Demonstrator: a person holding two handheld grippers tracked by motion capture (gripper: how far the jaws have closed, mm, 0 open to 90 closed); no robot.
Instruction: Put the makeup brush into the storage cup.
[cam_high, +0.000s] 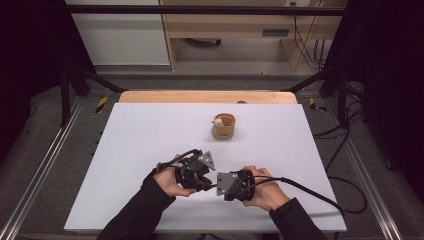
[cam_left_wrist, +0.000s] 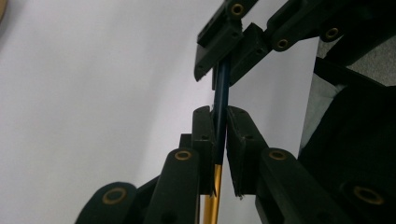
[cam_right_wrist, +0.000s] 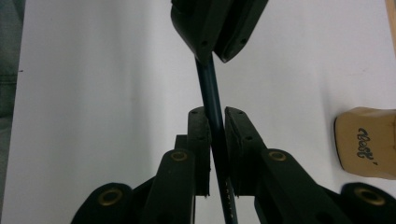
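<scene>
A: How do your two claws stand at this moment?

B: Your left claw (cam_left_wrist: 220, 128) is closed on a thin pen (cam_left_wrist: 221, 93), dark blue with a golden end. Your right claw (cam_right_wrist: 216, 126) is clamped on the same pen, on its dark shaft.

A: And where is the pen?

B: It is between your hands, near the front edge of the white bench (cam_high: 150, 130), held above it. The two claws point at each other, tips very near.

A: Anything else?

B: A tan cup (cam_high: 223, 126) stands farther back, well apart from your hands.

Bright, even overhead light; dark edges, soft focus.
</scene>
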